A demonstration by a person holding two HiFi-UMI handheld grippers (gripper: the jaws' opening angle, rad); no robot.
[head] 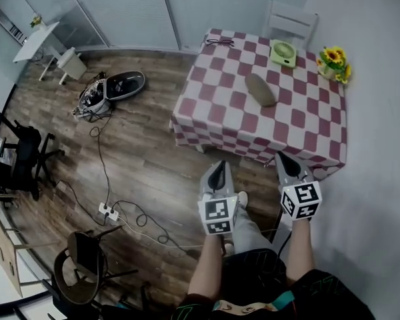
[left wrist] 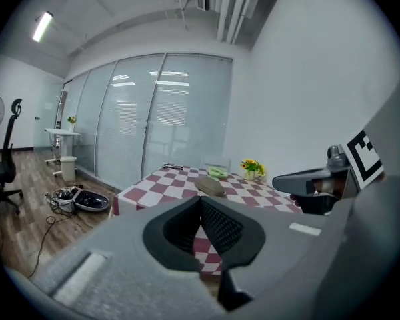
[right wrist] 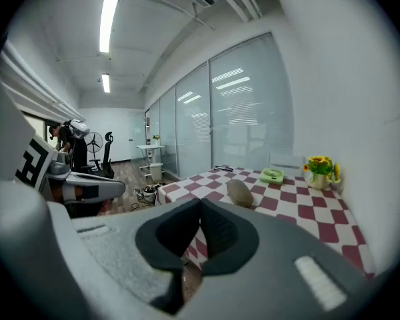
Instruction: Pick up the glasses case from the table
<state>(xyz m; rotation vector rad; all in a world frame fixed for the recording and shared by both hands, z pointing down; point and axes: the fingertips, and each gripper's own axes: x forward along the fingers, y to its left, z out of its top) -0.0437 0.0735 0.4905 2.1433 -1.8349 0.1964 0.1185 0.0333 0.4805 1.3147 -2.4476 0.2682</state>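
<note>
The glasses case (head: 260, 89) is a tan oval pouch lying near the middle of the table (head: 320, 135), which has a red and white checked cloth. It also shows ahead in the left gripper view as the case (left wrist: 210, 185), and in the right gripper view as the case (right wrist: 240, 193). My left gripper (head: 219, 168) is over the floor, short of the table's near edge, jaws together and empty. My right gripper (head: 285, 157) sits just at that edge, also shut and empty. Both point toward the table, well away from the case.
On the table are a small green fan (head: 283, 53), a pot of yellow flowers (head: 334, 63) and a pair of glasses (head: 220, 42). A white chair (head: 291, 21) stands behind it. The floor holds cables, a power strip (head: 109, 212), an open bag (head: 115, 87) and office chairs (head: 20, 153).
</note>
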